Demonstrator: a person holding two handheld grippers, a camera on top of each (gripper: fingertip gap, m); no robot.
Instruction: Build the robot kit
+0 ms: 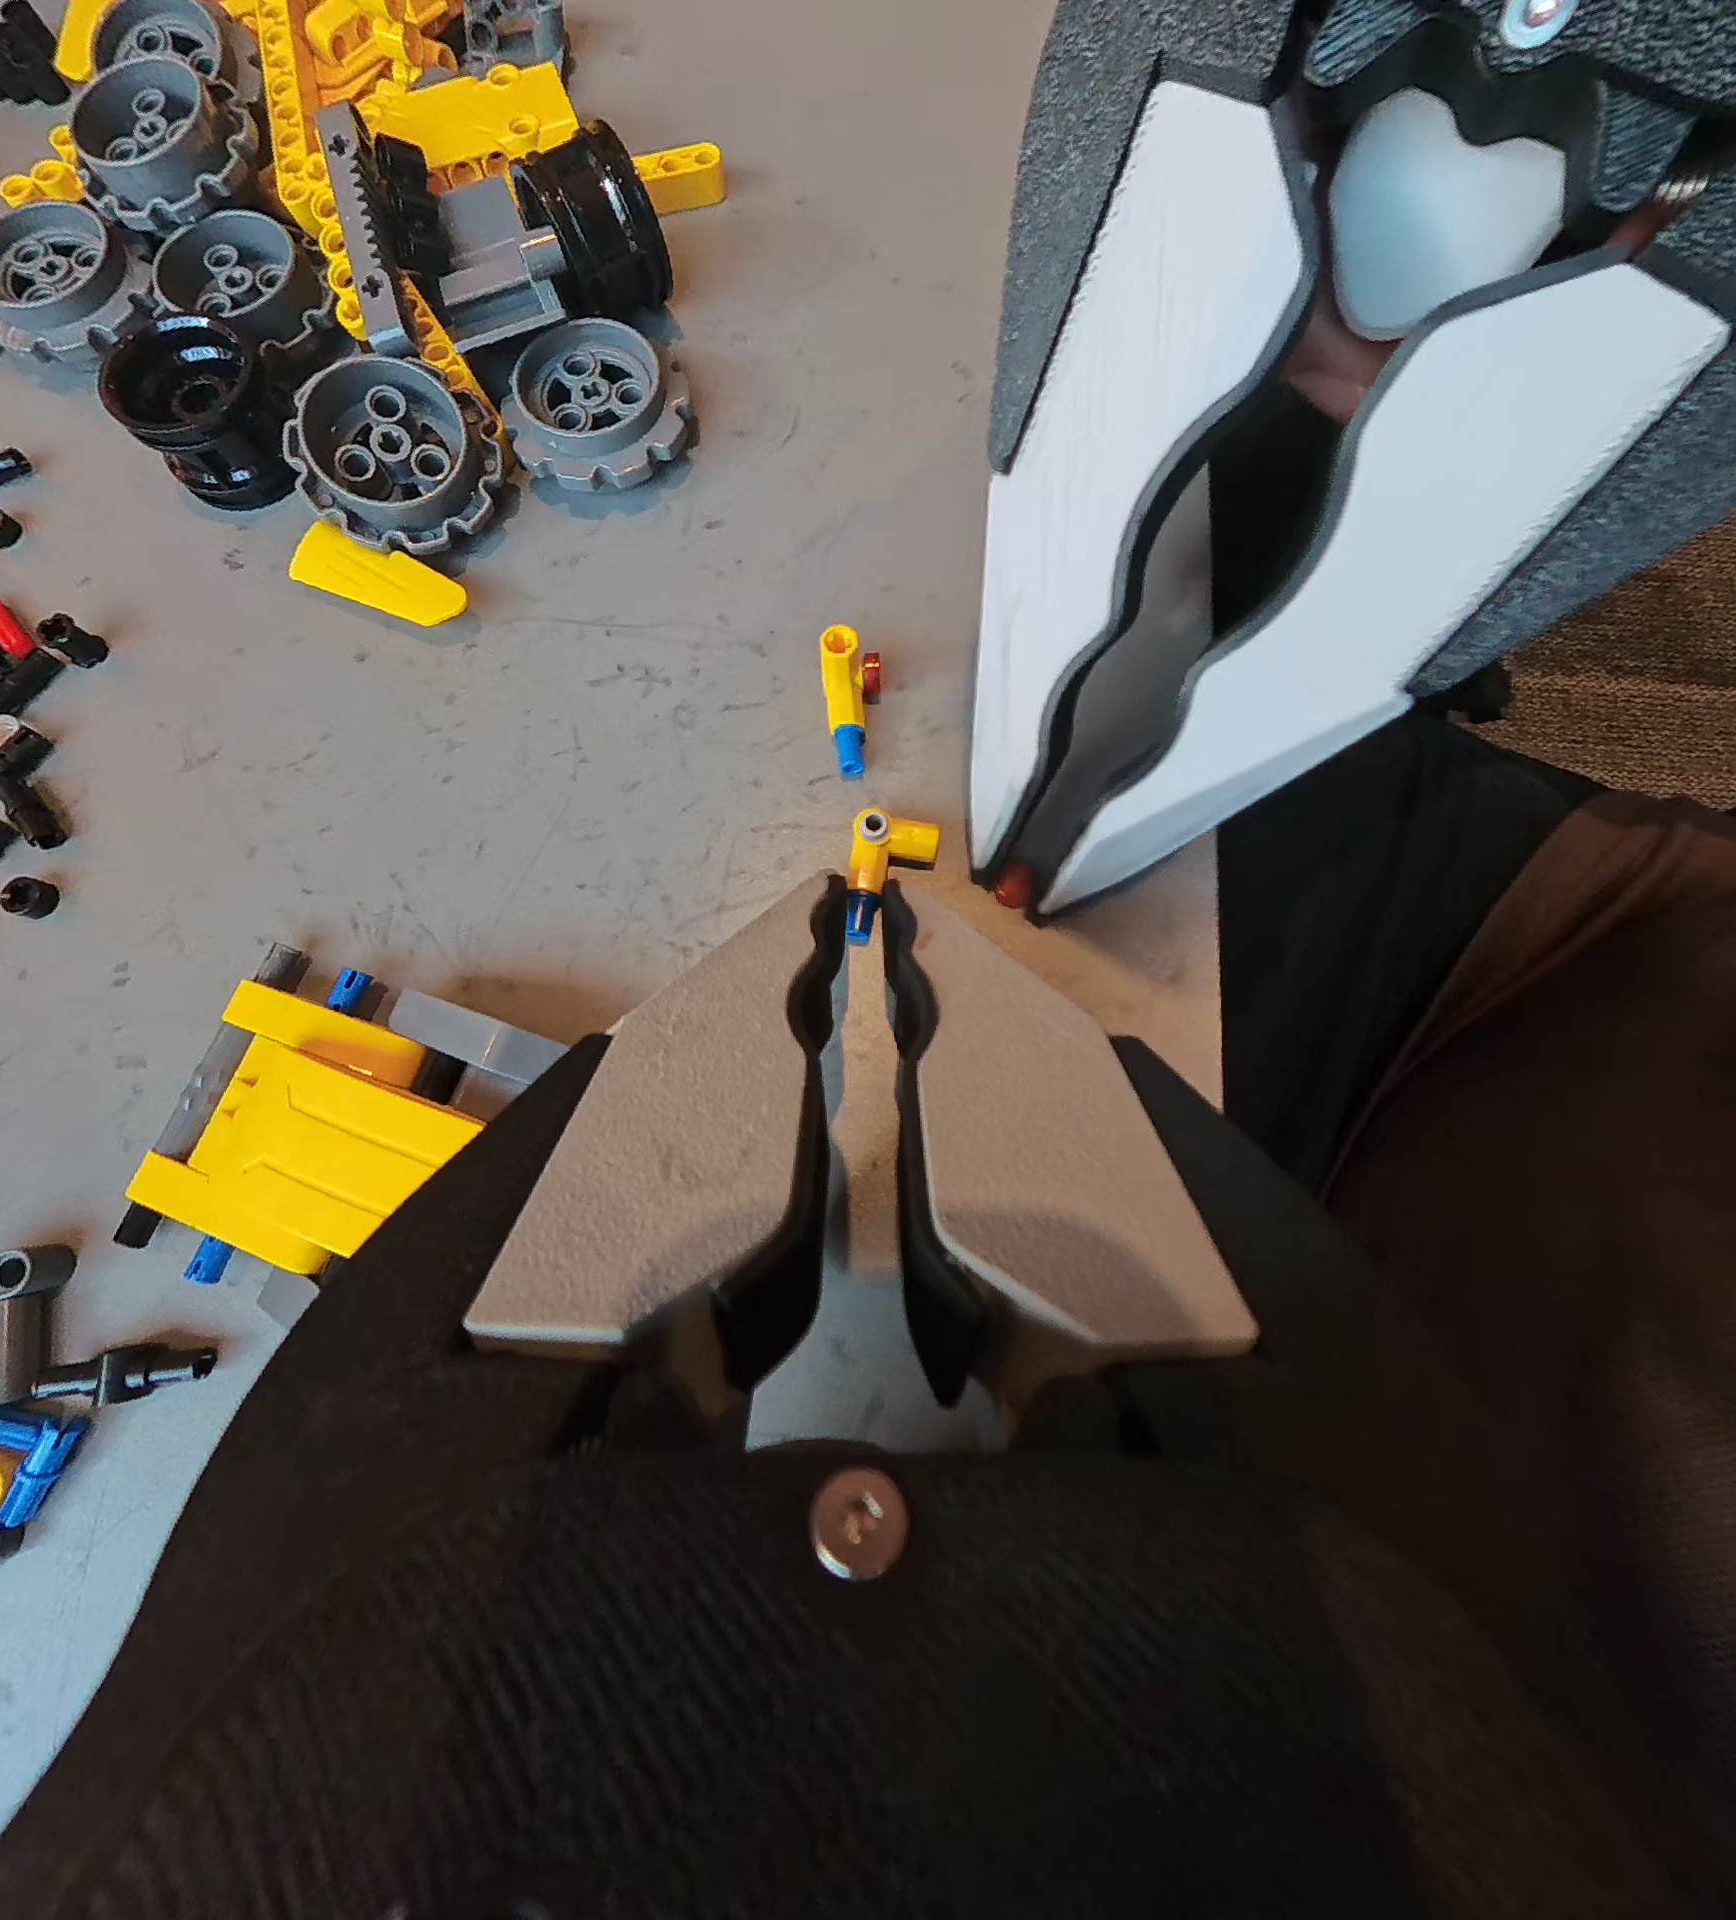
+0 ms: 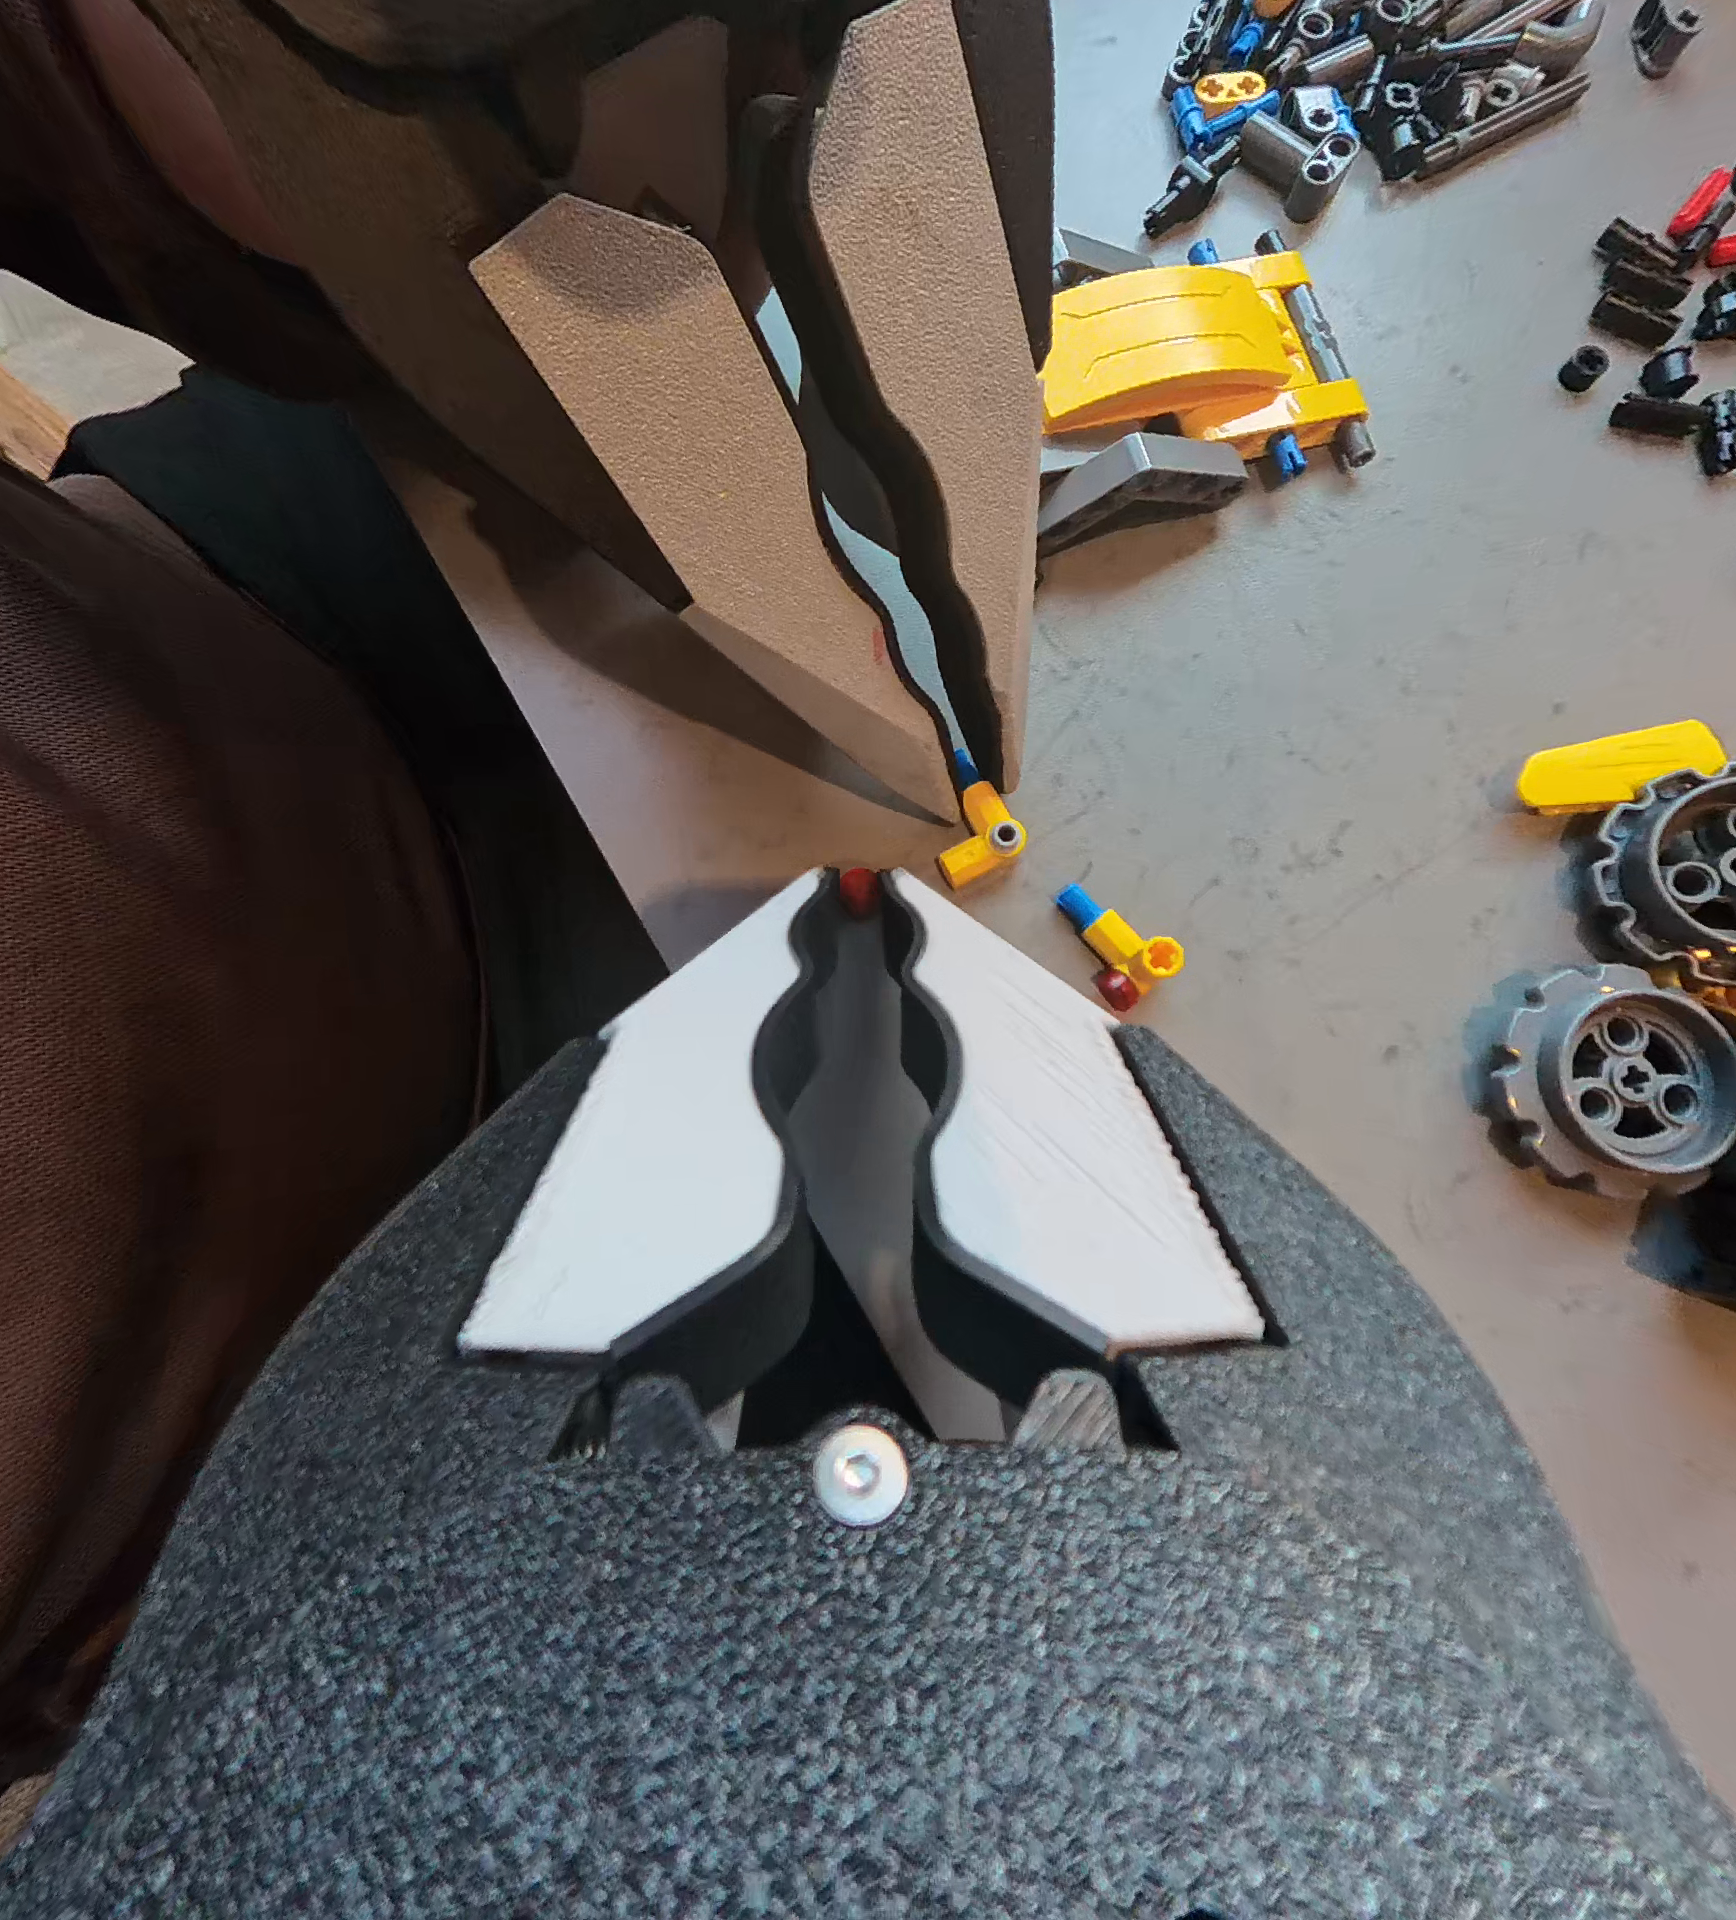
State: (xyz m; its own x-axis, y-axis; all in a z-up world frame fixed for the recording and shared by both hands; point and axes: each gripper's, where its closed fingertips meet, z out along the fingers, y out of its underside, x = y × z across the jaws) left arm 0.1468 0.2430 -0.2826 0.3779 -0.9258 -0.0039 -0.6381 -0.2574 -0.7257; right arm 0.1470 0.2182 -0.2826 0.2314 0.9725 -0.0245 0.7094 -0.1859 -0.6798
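Two claws we hold: left gripper (image 1: 862,896) pinching a yellow elbow connector (image 1: 885,844), right gripper (image 2: 858,883) at its 3 o'clock pinching a red pin (image 2: 856,889)

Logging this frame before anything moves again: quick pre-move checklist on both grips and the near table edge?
1. Left gripper grip on yellow elbow connector: ok, fingers pinch its blue pin end.
2. Right gripper grip on small red piece: ok, held at the very tips.
3. Red piece seated squarely: cannot tell, mostly hidden.
4. Gap between the two grippers: ok, apart, but close.
5. Second yellow connector on grey table: ok, lying loose, untouched.
6. Table edge: not ok, both tips work right beside it.
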